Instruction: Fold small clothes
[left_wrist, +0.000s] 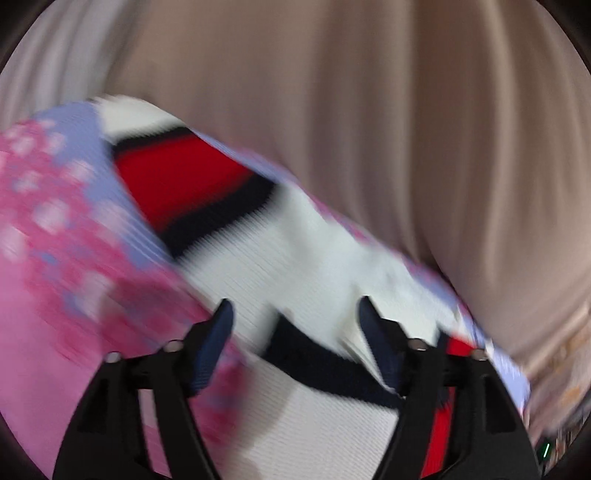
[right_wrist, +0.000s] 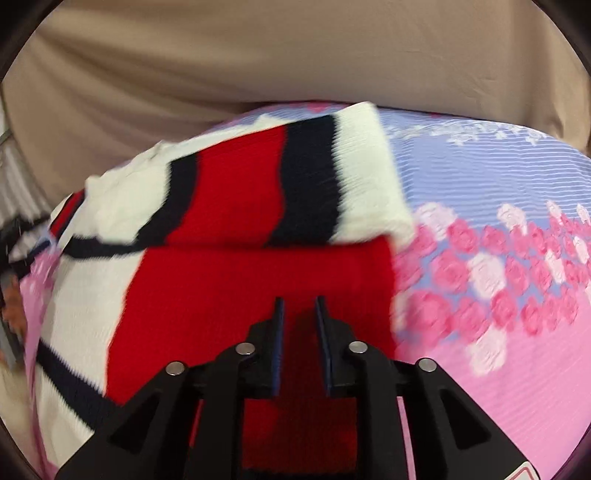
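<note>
— Beige curtain (right_wrist: 258, 55) hangs in folds behind everything, and below it a bedsheet (right_wrist: 517, 406) in pink and lilac with a rose print covers the surface. What of the two grippers?

— Left gripper (left_wrist: 295, 310) has its jaws spread wide, nothing between the pads (both views are smeared by motion blur, so fine detail is lost). Its blue fingertips (left_wrist: 221, 321) hover over the white part of a knitted sweater (left_wrist: 295, 251), with a dark navy band crossing just beneath them.

— And the right one?

— Right gripper (right_wrist: 299, 306) shows only a narrow gap between its jaws; the pads do not press on anything, and red knit shows through the slot. It points down at the red panel of the sweater (right_wrist: 240, 295).

— Where does the garment lie?

— Flat on the bedsheet, toward the left side in the right wrist view, white with red and navy stripes. One part is folded over on top, so a striped layer lies across the red panel farther from the fingers, its white edge reaching out onto the rose print.
</note>
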